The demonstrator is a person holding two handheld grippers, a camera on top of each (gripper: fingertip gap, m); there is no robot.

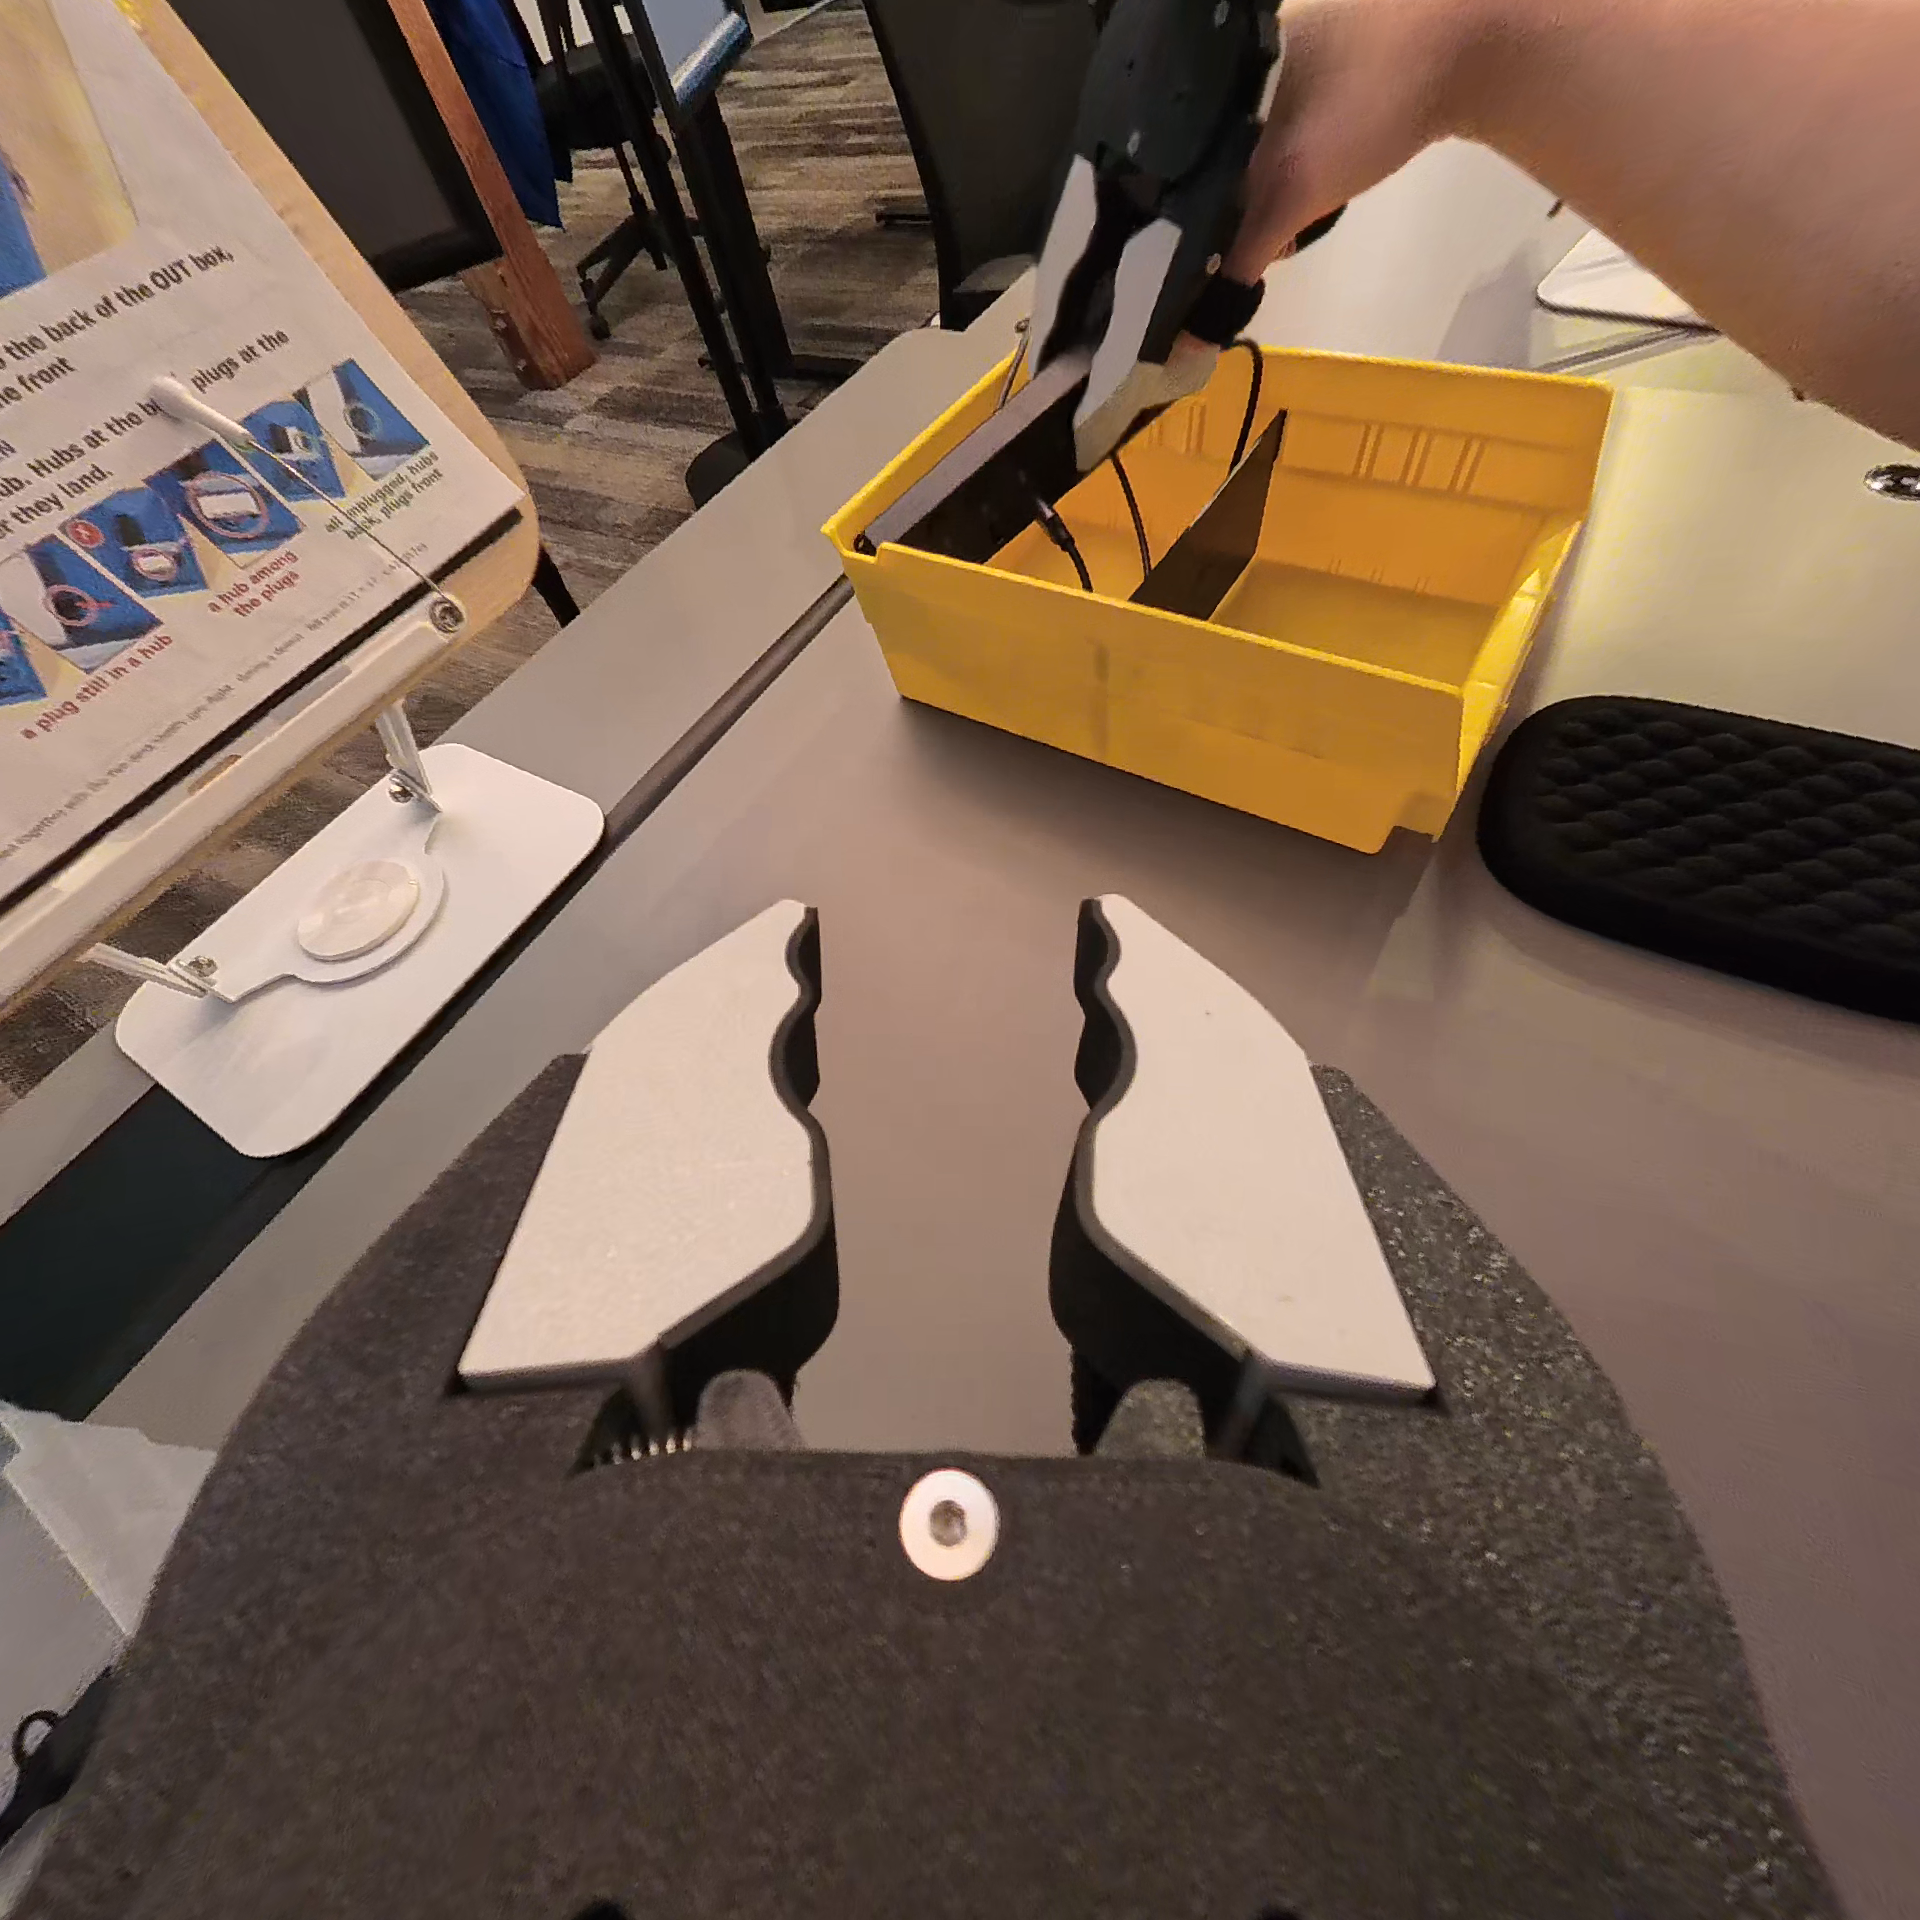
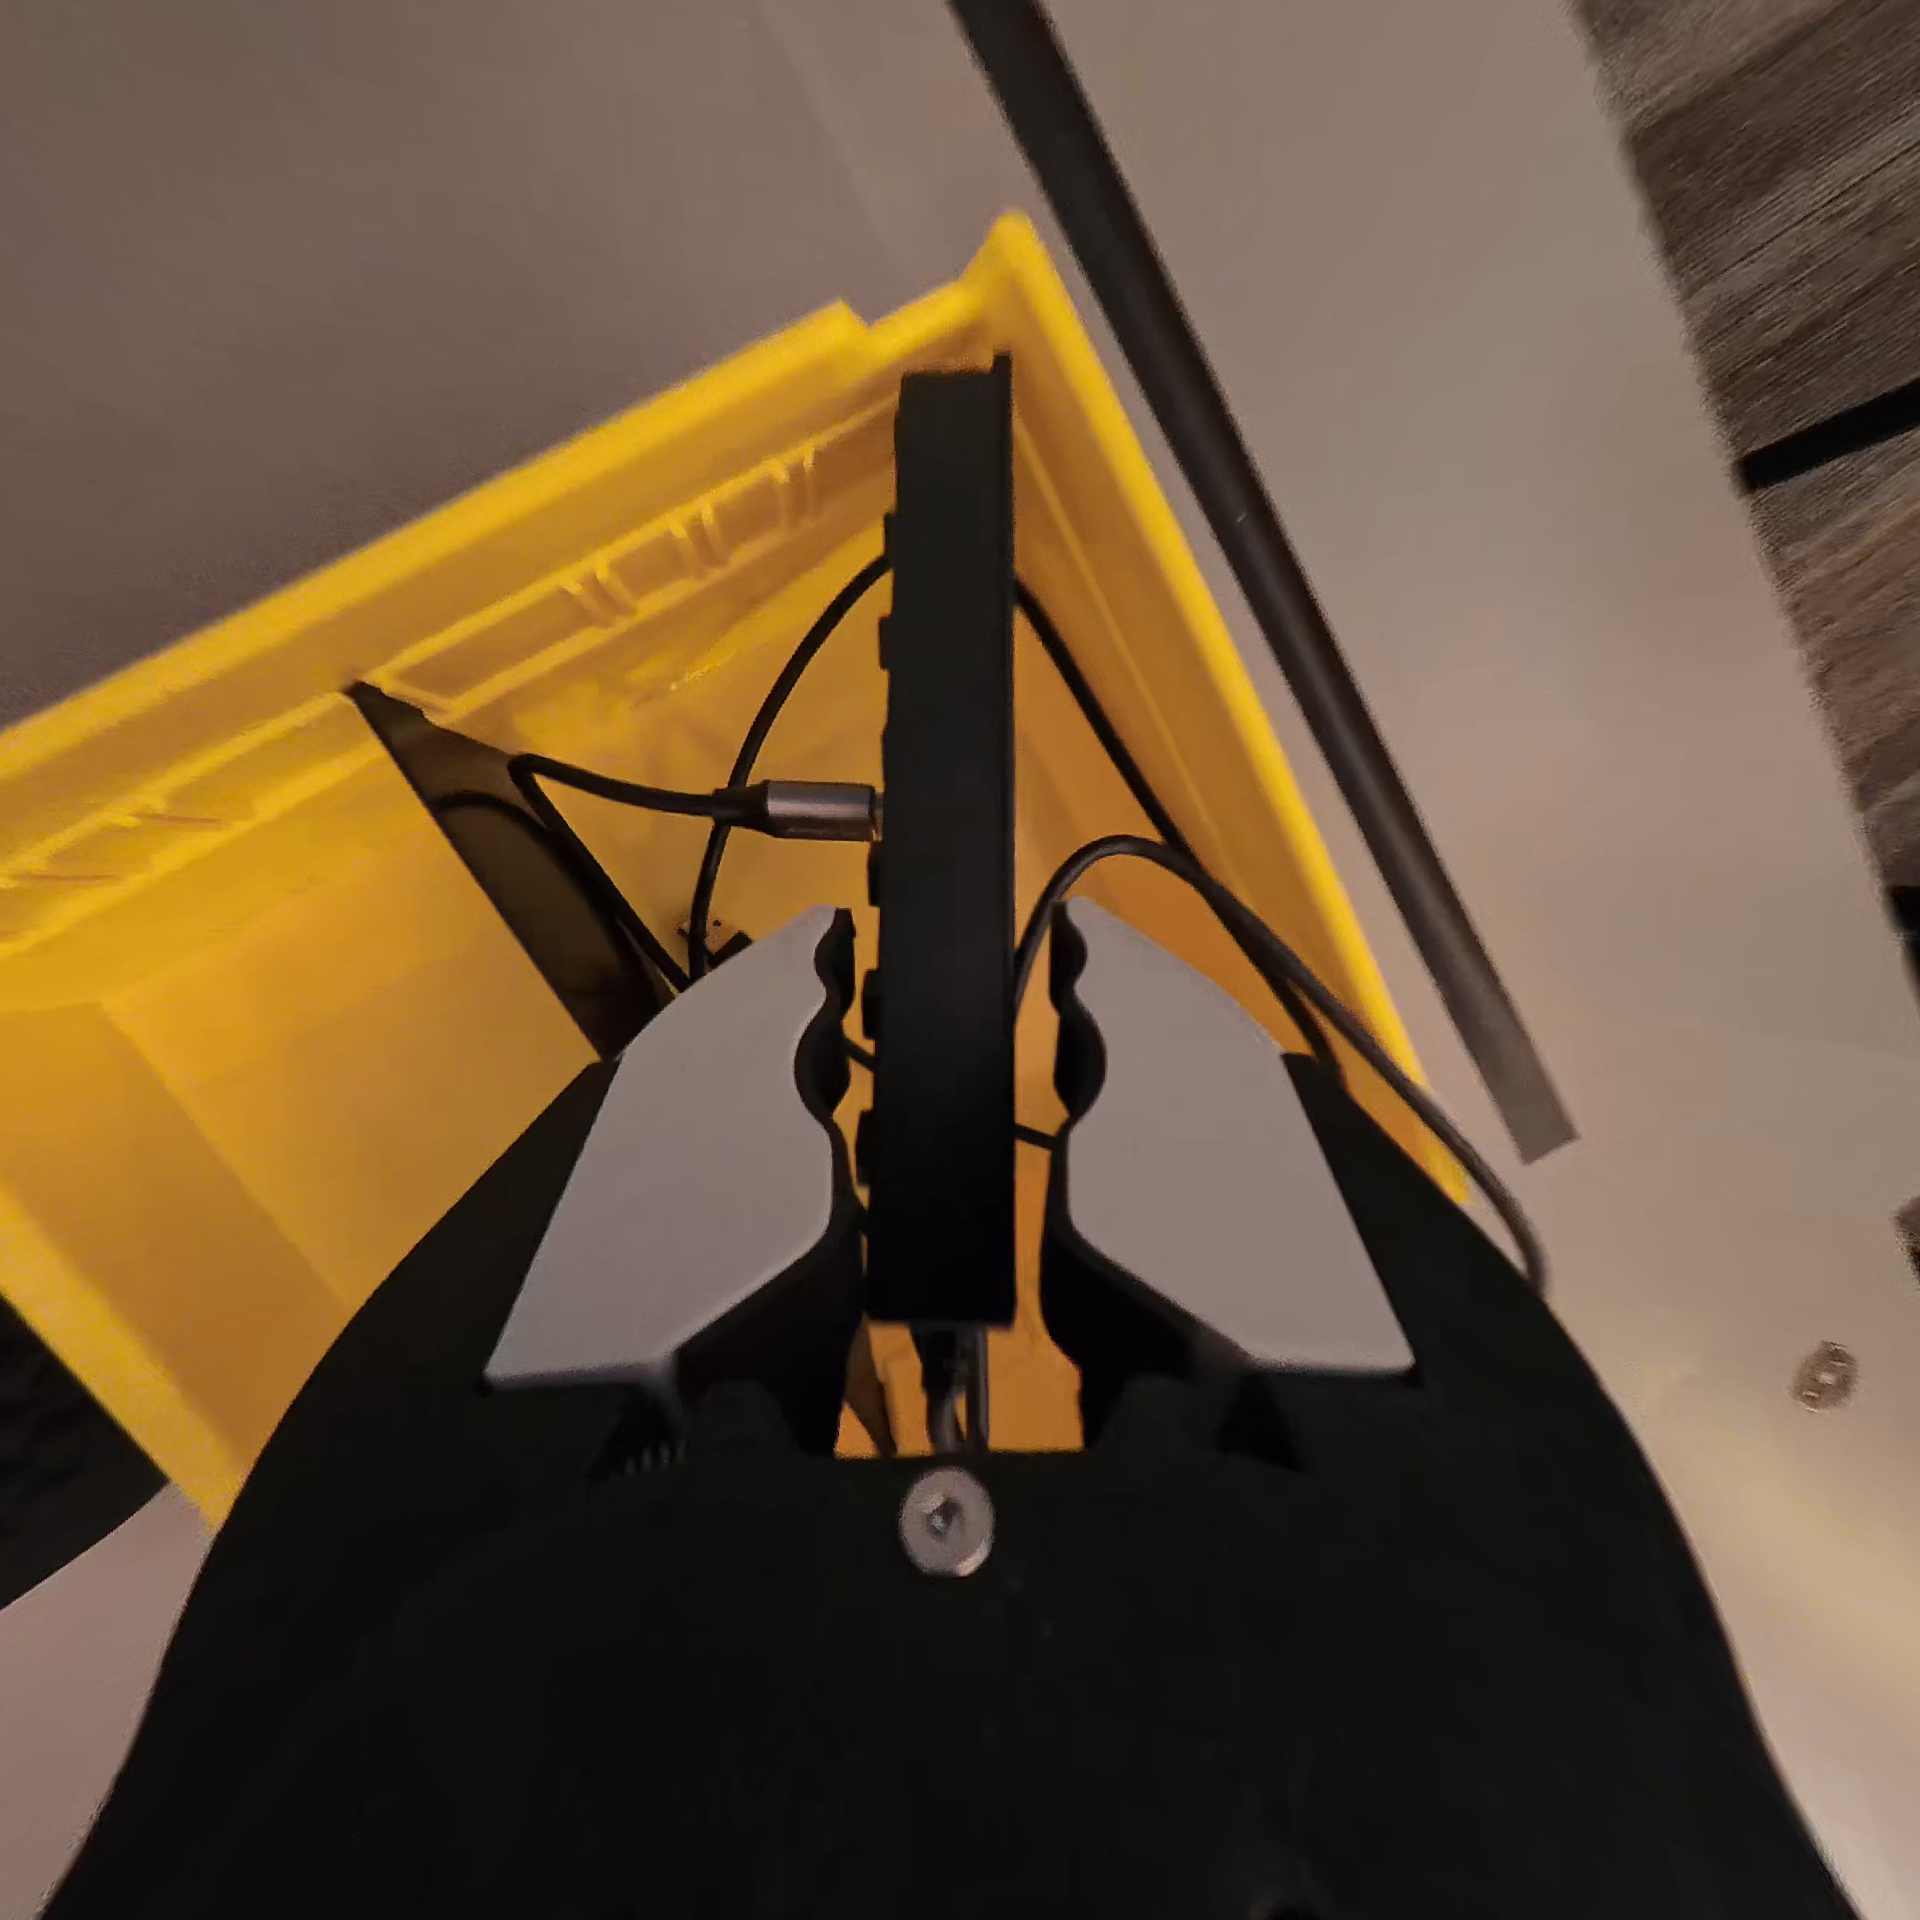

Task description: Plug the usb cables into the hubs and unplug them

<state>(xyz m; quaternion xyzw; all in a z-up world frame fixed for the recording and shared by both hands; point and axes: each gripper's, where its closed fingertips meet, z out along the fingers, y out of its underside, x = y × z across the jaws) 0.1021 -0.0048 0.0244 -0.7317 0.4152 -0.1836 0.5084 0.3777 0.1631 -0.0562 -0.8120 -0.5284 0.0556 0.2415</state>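
Right gripper (image 2: 945, 925) straddling hub (image 2: 945, 831) (cable plugged)

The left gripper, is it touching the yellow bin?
Apart. The left wrist view shows the left gripper open over bare table, well short of the yellow bin.

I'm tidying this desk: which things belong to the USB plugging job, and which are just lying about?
Job:
- black USB hub, between the right tool's fingers
- USB cable plug seated in the hub
- yellow bin with black divider
- left tool, open and empty

Lying about:
- black wrist rest
- instruction sheet stand
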